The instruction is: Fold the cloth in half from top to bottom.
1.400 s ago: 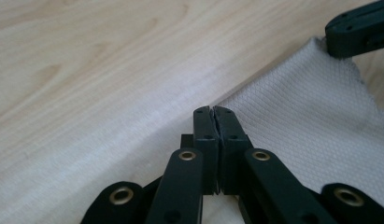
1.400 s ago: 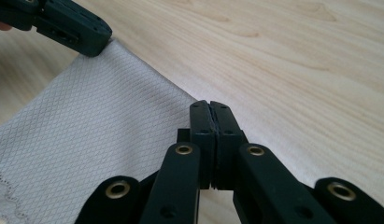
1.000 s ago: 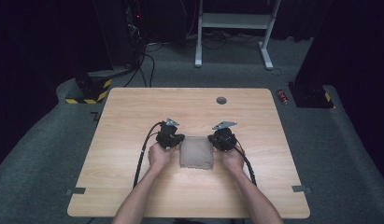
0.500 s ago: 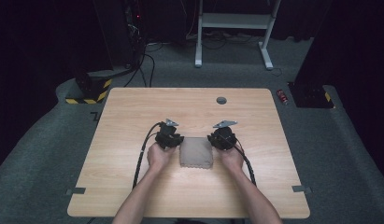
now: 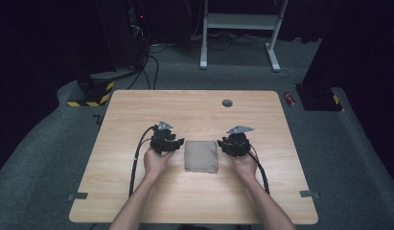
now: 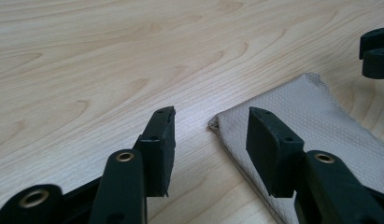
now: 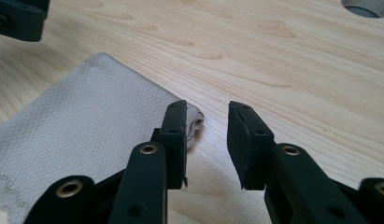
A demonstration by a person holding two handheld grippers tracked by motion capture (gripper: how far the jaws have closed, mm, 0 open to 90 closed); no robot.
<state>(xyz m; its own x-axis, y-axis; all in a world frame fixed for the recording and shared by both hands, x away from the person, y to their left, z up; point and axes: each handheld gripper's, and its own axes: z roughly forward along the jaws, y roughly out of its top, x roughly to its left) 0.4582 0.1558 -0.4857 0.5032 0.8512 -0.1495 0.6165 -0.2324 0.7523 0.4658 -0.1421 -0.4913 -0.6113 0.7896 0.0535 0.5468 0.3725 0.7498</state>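
A folded beige cloth [image 5: 201, 156] lies flat on the wooden table [image 5: 137, 110], between my two grippers. My left gripper [image 5: 179, 142] sits at the cloth's far left corner. In the left gripper view it [image 6: 210, 114] stands open, with the corner of the cloth [image 6: 311, 126] just under its right jaw and nothing held. At the far right corner, my right gripper [image 5: 220, 143] is also open. In the right gripper view it [image 7: 207, 106] straddles bare wood, and the cloth [image 7: 87, 112] reaches to its left jaw.
A round grey grommet [image 5: 227, 102] sits in the table near its far edge, also seen in the right gripper view [image 7: 367, 5]. Cables trail from both grippers toward the person. A white desk frame [image 5: 237, 21] and a red object [image 5: 291, 99] are on the floor beyond.
Both grippers have drawn slightly outward from the cloth's far corners. The cloth has not moved.
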